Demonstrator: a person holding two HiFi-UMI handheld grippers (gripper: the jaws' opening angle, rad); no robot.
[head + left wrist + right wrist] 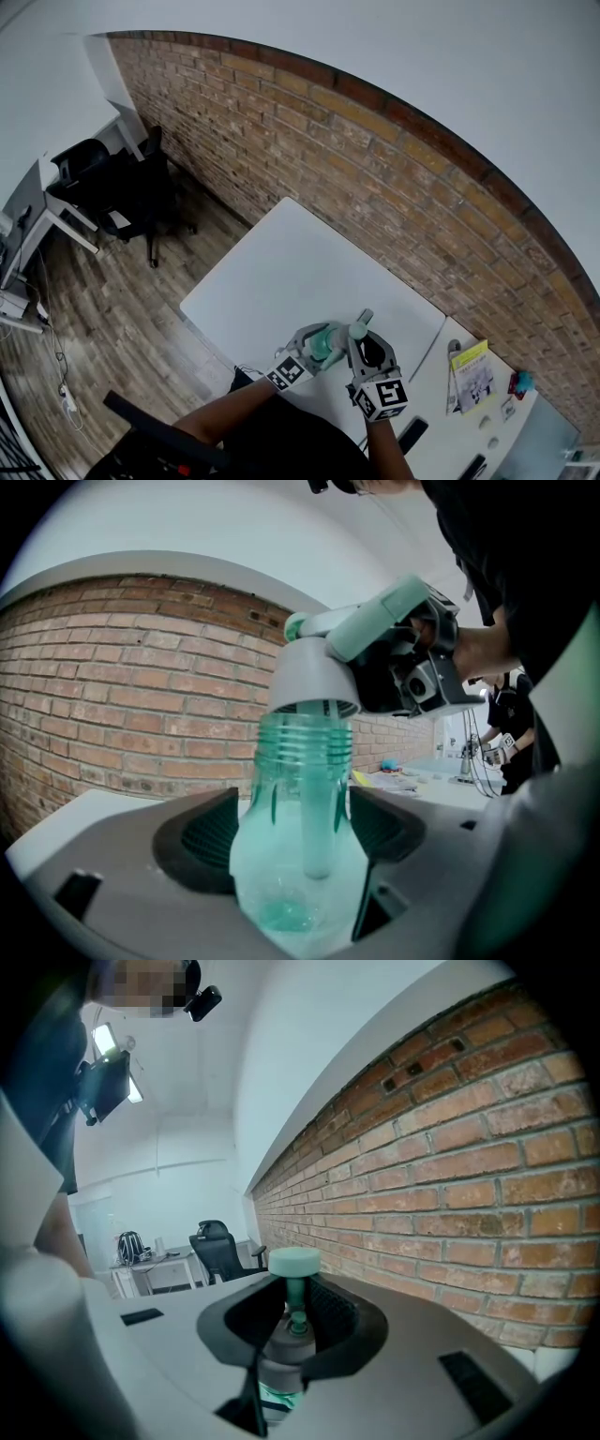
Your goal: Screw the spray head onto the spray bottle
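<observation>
A clear teal spray bottle [298, 864] stands upright between the pads of my left gripper [292, 832], which is shut on its body. The spray head [323, 663], a grey collar with a pale green top, sits over the bottle's threaded neck [305, 747]. Its dip tube [317, 808] hangs down inside the bottle. Threads show below the collar. My right gripper [291, 1321] is shut on the spray head [292, 1262] from the other side, with the bottle [278, 1396] beneath it. In the head view both grippers [314, 345] [367, 349] meet at the bottle [326, 345] near the table's front.
The white table [281, 272] runs along a brick wall [375, 169]. A second table to the right carries a yellow booklet [472, 370] and small items. A black office chair [131, 192] and a desk stand on the wooden floor to the left.
</observation>
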